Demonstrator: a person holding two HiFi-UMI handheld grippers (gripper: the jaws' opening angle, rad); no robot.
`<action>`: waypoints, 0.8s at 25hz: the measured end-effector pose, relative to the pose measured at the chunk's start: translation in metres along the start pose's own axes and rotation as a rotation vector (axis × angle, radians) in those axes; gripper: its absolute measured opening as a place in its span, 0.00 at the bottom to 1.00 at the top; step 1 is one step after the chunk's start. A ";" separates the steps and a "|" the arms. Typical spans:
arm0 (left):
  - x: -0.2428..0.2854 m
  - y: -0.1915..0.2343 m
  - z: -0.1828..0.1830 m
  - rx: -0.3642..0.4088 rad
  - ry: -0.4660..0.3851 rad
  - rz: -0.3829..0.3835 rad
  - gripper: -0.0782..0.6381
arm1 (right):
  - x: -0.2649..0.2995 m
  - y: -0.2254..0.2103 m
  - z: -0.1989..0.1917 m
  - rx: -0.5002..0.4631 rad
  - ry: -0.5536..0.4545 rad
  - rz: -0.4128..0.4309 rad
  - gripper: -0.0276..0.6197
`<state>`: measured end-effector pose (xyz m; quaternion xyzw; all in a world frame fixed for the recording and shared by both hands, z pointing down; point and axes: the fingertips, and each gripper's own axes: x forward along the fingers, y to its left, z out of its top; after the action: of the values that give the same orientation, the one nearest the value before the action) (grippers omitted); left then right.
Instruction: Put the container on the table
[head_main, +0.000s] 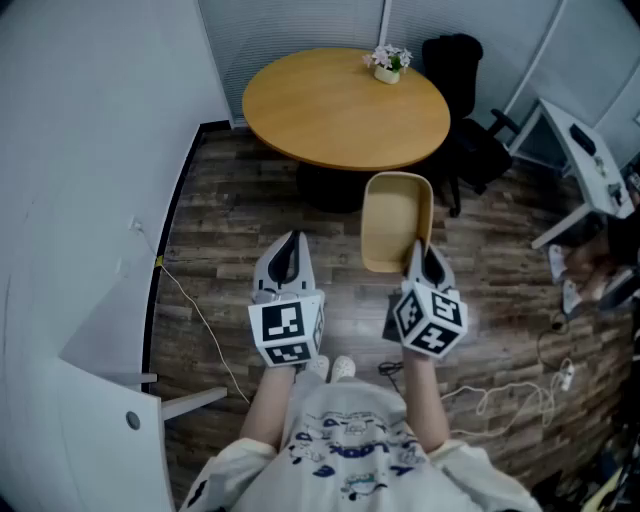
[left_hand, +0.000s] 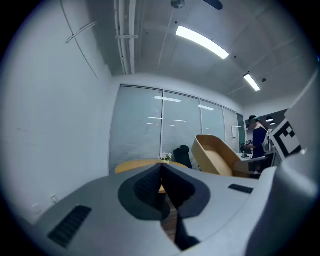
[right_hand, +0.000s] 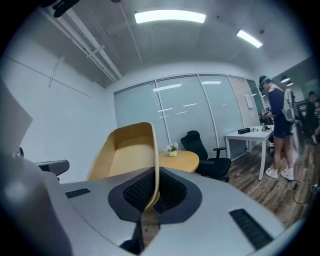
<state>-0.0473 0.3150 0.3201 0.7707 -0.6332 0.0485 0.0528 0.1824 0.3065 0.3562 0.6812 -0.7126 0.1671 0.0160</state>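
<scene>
A tan, bin-shaped container (head_main: 395, 220) hangs in the air above the wooden floor, just short of the round wooden table (head_main: 345, 105). My right gripper (head_main: 420, 258) is shut on its near rim. In the right gripper view the container's thin wall (right_hand: 127, 155) runs between the dark pads (right_hand: 136, 192) and the container tilts up to the left. My left gripper (head_main: 290, 248) hovers to the left of the container, shut with nothing in it. From the left gripper view, the container (left_hand: 215, 155) shows at the right, beyond the closed left gripper (left_hand: 161, 172).
A small flower pot (head_main: 388, 65) stands on the table's far edge. A black office chair (head_main: 460, 80) sits behind the table, a white desk (head_main: 590, 160) at the right. Cables (head_main: 500, 400) lie on the floor. A person (right_hand: 277, 125) stands by the desk.
</scene>
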 end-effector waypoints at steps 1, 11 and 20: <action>0.001 -0.001 0.000 0.001 0.000 0.000 0.11 | 0.001 -0.001 0.000 0.001 -0.001 0.000 0.06; 0.014 0.000 -0.004 0.000 0.004 0.011 0.11 | 0.017 -0.002 0.000 0.003 0.002 0.013 0.06; 0.022 -0.005 -0.016 -0.014 0.016 0.045 0.11 | 0.031 -0.011 -0.007 -0.008 0.018 0.044 0.06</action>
<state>-0.0380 0.2969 0.3392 0.7554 -0.6503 0.0513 0.0622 0.1894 0.2779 0.3728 0.6639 -0.7278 0.1705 0.0216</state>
